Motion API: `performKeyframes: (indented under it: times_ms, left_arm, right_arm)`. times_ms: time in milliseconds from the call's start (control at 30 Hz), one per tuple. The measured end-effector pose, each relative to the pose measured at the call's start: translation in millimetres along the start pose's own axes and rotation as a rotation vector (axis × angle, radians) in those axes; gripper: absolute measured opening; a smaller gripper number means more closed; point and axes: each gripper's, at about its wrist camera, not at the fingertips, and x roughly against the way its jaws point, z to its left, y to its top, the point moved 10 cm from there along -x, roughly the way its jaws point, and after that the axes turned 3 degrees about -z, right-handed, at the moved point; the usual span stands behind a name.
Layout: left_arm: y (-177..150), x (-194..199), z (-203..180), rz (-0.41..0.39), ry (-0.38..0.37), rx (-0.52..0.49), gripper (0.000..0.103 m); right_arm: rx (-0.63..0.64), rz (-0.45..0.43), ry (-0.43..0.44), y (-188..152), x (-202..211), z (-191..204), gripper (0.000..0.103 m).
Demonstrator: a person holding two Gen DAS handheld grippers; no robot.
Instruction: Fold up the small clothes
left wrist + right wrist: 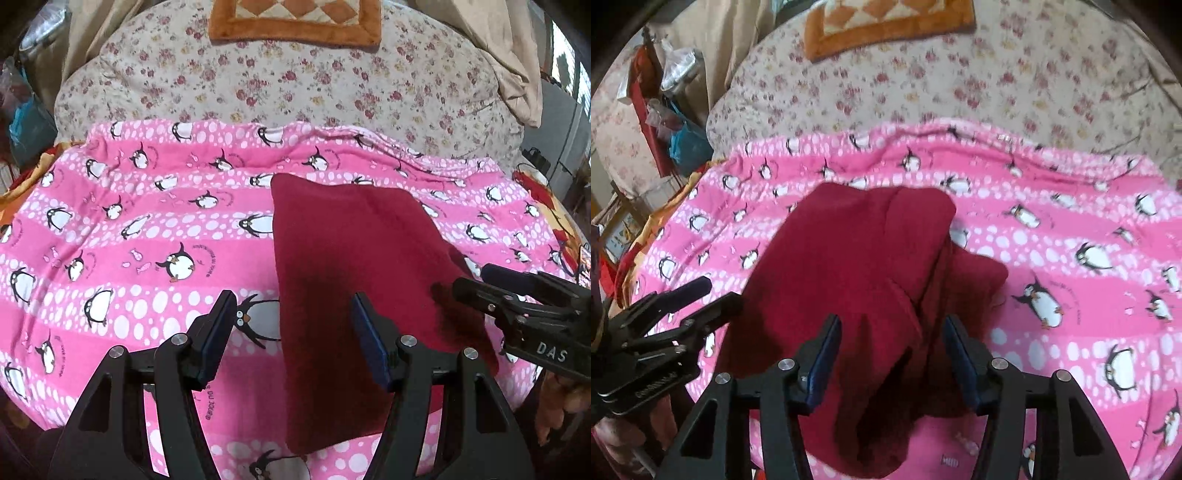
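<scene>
Side clutter: bags and a red item (642, 110) stood at the far left beside the bed.
Left gripper (293, 339): fingers stood apart over the garment's left edge, one pad above the blanket, the other above the cloth, nothing pinched.
Dark red garment (354, 266): lay folded on the pink penguin blanket (129, 229), slightly rumpled at its right side.
Right gripper (892, 354): fingers were apart above the garment's near part; pads did not press it.
Floral quilt (295, 85): lay beyond the blanket, with an orange patchwork mat (295, 22) on it.
</scene>
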Motion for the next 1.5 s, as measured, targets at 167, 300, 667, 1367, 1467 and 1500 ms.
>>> performKeyframes:
  times_ms: [167, 300, 667, 1367, 1467, 1500]
  left_arm:
    - [1, 12, 2, -0.015, 0.001, 0.017, 0.064]
    - [1, 21, 2, -0.031, 0.003, 0.02, 0.064]
    - [2, 40, 0, -0.069, 0.017, 0.005, 0.064]
    - [-1, 38, -1, -0.057, 0.019, 0.017, 0.064]
    - [-2, 36, 1, -0.05, 0.015, 0.022, 0.064]
    - [-3, 35, 1, -0.049, 0.014, 0.022, 0.064]
  right_arm:
    - [0.01, -0.072, -0.065, 3, 22, 9, 0.073]
    - [-0.012, -0.093, -0.068, 5, 31, 13, 0.079]
    - [0.004, -0.1, -0.098, -2, 42, 22, 0.082]
    - [0.028, -0.118, -0.136, -2, 45, 22, 0.084]
    - [0.028, -0.107, -0.136, -4, 42, 20, 0.085]
    - [0.028, -0.106, -0.134, -4, 41, 20, 0.085]
